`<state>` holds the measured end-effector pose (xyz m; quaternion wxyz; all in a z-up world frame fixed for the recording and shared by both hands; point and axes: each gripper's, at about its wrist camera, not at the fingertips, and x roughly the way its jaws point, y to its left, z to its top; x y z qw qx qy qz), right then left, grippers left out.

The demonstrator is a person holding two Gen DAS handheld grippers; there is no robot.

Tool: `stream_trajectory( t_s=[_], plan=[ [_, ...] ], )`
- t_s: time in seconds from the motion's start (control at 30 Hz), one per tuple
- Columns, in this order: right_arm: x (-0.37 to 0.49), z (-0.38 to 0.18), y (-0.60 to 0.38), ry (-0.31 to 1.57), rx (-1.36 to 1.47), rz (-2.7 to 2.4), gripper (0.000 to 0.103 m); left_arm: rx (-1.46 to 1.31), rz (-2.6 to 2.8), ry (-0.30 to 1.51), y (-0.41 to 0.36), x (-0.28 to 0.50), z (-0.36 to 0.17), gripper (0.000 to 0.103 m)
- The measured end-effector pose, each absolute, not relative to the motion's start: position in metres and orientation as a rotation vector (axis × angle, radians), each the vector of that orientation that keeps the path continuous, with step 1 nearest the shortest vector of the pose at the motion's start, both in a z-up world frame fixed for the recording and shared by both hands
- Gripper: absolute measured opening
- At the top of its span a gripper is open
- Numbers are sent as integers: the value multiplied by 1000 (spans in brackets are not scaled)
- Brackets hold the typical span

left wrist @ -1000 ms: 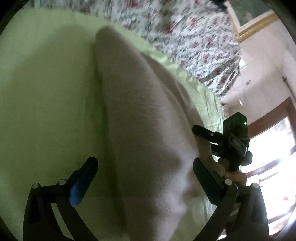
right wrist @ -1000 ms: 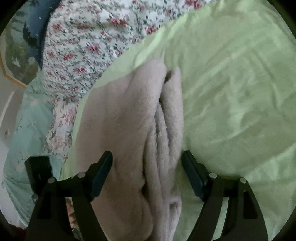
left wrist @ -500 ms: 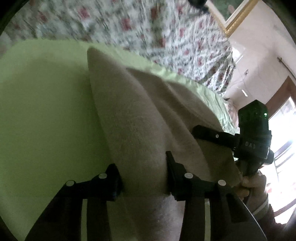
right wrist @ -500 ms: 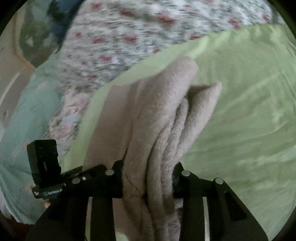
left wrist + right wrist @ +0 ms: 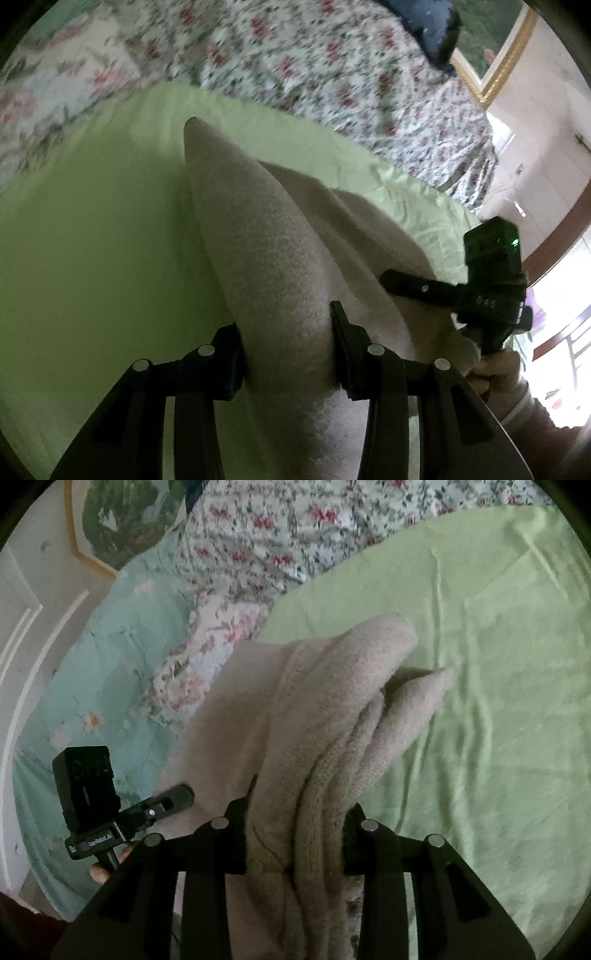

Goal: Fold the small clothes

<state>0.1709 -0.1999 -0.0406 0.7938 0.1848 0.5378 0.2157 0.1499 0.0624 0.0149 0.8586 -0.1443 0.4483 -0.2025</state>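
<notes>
A beige fleece garment (image 5: pixel 266 258) is folded into a thick band and held up over a light green sheet (image 5: pixel 92 258). My left gripper (image 5: pixel 286 354) is shut on one end of it. My right gripper (image 5: pixel 295 838) is shut on the other end, where several layers (image 5: pixel 343 720) bunch together. The right gripper also shows in the left wrist view (image 5: pixel 413 286), and the left gripper in the right wrist view (image 5: pixel 173 799). The garment's underside is hidden.
A floral quilt (image 5: pixel 314 62) lies beyond the green sheet (image 5: pixel 498 664). A mint green blanket (image 5: pixel 110 657) lies at the left of the right wrist view. A gold-framed picture (image 5: pixel 495 55) hangs on the wall. A bright window (image 5: pixel 554 332) is at the right.
Both grippers were open around the garment a second ago and closed on it. They have since lifted it off the sheet, and more of the quilt and wall has come into view.
</notes>
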Motion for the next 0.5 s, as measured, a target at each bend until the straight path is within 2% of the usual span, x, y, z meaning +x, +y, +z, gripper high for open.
stream_trajectory(
  t_s=[0.2, 0.3, 0.37, 0.43, 0.47, 0.5],
  plan=[
    [163, -56, -206, 1176, 413, 420, 33, -368, -420, 954, 71, 142, -11, 44],
    [161, -60, -205, 1180, 386, 400, 35, -355, -399, 970, 70, 142, -16, 55],
    [160, -60, -206, 1185, 386, 384, 39, -353, -383, 987, 70, 142, -17, 70],
    [157, -58, -209, 1194, 387, 362, 45, -365, -369, 994, 75, 140, -16, 80],
    [155, -54, -212, 1194, 383, 345, 49, -380, -358, 990, 81, 137, -14, 82],
    [153, -48, -215, 1188, 369, 314, 58, -387, -352, 984, 84, 135, -12, 82]
  ],
)
